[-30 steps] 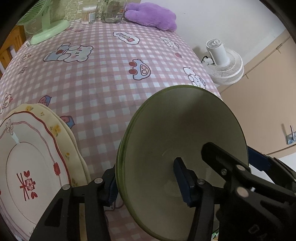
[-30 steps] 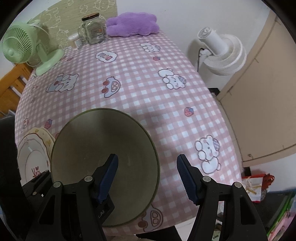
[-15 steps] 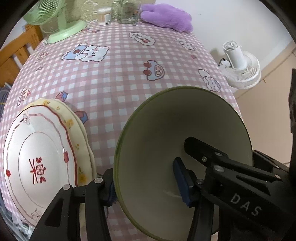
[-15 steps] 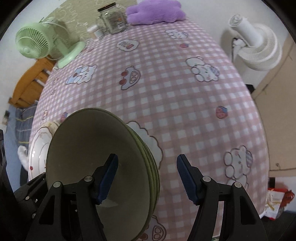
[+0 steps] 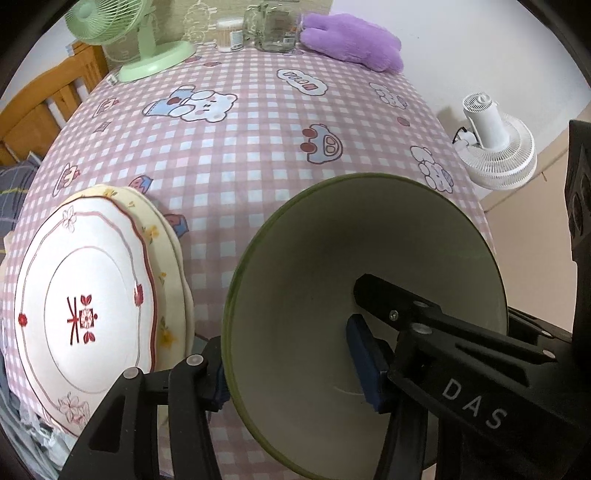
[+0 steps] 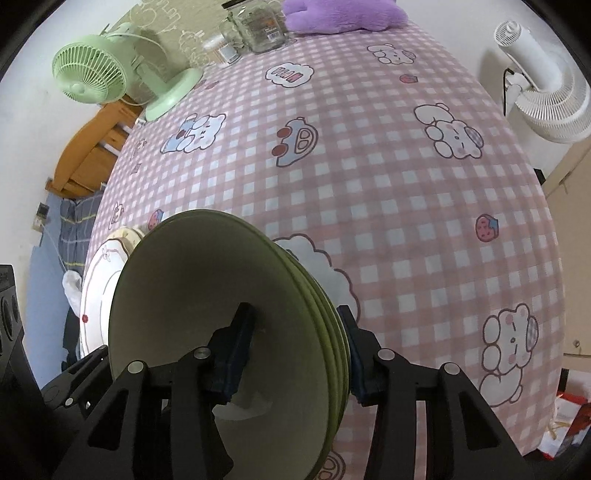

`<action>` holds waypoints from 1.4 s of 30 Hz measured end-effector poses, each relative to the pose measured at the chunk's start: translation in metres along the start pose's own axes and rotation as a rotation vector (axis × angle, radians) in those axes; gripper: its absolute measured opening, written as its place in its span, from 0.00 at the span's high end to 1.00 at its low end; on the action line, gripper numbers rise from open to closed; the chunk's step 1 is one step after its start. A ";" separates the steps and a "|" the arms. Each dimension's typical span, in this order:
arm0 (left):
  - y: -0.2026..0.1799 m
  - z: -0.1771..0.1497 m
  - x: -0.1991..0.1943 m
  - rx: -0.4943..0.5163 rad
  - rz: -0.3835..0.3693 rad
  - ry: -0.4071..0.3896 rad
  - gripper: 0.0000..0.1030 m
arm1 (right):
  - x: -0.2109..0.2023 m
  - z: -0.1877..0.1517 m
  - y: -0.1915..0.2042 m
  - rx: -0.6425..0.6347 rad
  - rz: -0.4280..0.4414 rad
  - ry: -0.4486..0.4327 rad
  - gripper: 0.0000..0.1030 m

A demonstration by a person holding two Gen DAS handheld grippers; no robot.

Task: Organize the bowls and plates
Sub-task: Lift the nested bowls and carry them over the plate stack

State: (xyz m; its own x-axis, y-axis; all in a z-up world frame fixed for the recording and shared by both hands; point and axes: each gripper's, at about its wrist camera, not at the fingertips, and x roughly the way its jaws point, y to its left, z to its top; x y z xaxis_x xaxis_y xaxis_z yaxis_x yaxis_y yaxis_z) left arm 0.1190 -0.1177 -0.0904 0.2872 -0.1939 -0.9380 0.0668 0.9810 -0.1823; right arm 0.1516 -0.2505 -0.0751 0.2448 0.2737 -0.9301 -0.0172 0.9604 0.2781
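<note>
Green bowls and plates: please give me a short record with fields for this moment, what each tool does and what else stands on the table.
left tool: shut on green bowls, one finger inside, one outside
right tool: shut on green bowls, opposite rim
green bowls: nested stack, tilted on edge
plates: stacked, left of bowls
table: pink checked cloth
far edge: green fan, glass jar, purple plush

Pink-and-white checked tablecloth point(image 5: 258, 155) with cartoon bears over the tabletop. Along its far edge, a green desk fan point(image 6: 92, 70), glass jars point(image 6: 258, 26) and a purple plush point(image 5: 351, 40). White wall behind. Off the right edge, a white floor fan point(image 5: 495, 144); off the left, orange wooden furniture point(image 6: 92, 158).
</note>
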 end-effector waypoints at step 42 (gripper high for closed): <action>0.138 0.011 -0.101 0.058 -0.051 -0.127 0.47 | -0.029 0.000 0.166 0.022 -0.058 -0.091 0.53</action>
State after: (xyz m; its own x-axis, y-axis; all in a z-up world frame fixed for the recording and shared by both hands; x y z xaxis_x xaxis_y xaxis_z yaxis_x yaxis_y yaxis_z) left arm 0.1099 0.0375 -0.0179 0.4002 -0.2467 -0.8826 0.1384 0.9683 -0.2079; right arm 0.1413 -0.0987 -0.0016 0.3319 0.2112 -0.9194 0.0209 0.9727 0.2310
